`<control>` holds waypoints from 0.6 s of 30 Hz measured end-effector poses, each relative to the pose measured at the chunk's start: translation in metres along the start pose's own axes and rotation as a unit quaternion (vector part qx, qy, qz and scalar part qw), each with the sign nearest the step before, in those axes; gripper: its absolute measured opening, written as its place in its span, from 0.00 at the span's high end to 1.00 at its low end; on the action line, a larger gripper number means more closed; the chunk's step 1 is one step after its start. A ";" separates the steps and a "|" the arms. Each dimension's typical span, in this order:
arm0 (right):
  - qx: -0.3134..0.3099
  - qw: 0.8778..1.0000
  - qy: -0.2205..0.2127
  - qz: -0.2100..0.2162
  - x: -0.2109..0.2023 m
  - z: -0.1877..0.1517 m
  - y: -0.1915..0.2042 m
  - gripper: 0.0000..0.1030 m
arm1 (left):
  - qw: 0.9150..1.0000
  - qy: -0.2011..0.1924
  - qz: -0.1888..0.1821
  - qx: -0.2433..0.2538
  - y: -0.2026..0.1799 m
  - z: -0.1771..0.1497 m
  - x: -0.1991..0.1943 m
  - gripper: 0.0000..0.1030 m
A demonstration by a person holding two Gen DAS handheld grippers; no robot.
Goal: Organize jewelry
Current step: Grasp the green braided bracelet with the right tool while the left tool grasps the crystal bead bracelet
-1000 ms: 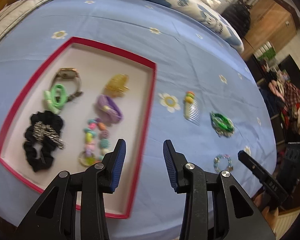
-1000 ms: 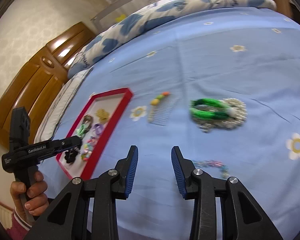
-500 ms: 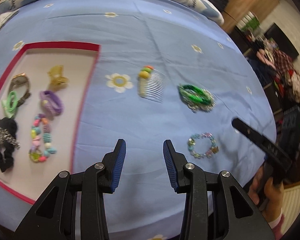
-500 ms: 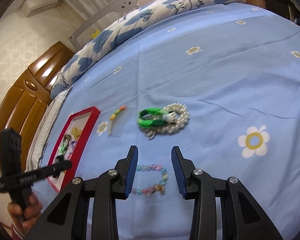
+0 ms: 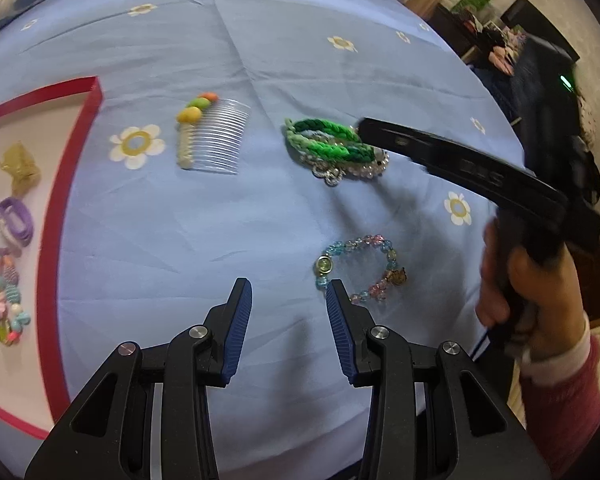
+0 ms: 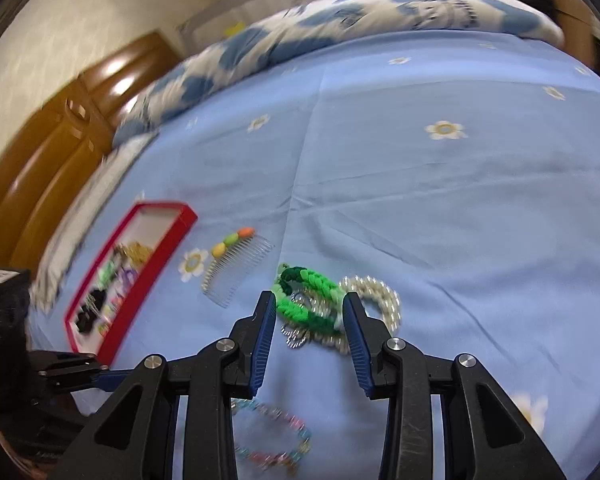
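Hand-held gripper, right (image 6: 309, 304): wide open, empty, over green bracelet (image 6: 305, 296); left (image 5: 288, 292) open, empty.

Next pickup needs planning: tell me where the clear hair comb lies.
The clear hair comb lies on the blue bedsheet, between the red tray to its left and the green braided bracelet to its right.

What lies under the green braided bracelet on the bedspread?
Under the green braided bracelet lies a white pearl bracelet with a silver charm; where they overlap, the pearls are hidden.

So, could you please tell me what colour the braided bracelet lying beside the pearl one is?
The braided bracelet is green, in light and dark strands; the left wrist view shows it best.
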State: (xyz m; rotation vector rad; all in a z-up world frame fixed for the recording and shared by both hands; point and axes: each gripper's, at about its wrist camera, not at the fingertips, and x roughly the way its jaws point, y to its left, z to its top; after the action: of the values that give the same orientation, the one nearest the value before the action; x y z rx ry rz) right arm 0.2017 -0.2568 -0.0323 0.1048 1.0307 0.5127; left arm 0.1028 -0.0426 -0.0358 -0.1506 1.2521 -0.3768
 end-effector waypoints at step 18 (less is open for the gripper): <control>0.075 0.996 -0.049 0.014 -0.046 -0.026 -0.035 1.00 | 0.996 0.024 0.025 0.078 -0.041 0.012 0.049 0.52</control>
State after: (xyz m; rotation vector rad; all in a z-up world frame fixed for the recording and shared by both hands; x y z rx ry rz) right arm 0.1736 -0.3128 -0.0206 0.2750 0.9726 0.4522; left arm 0.1193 -0.0990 -0.0627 0.0231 1.2657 -0.4357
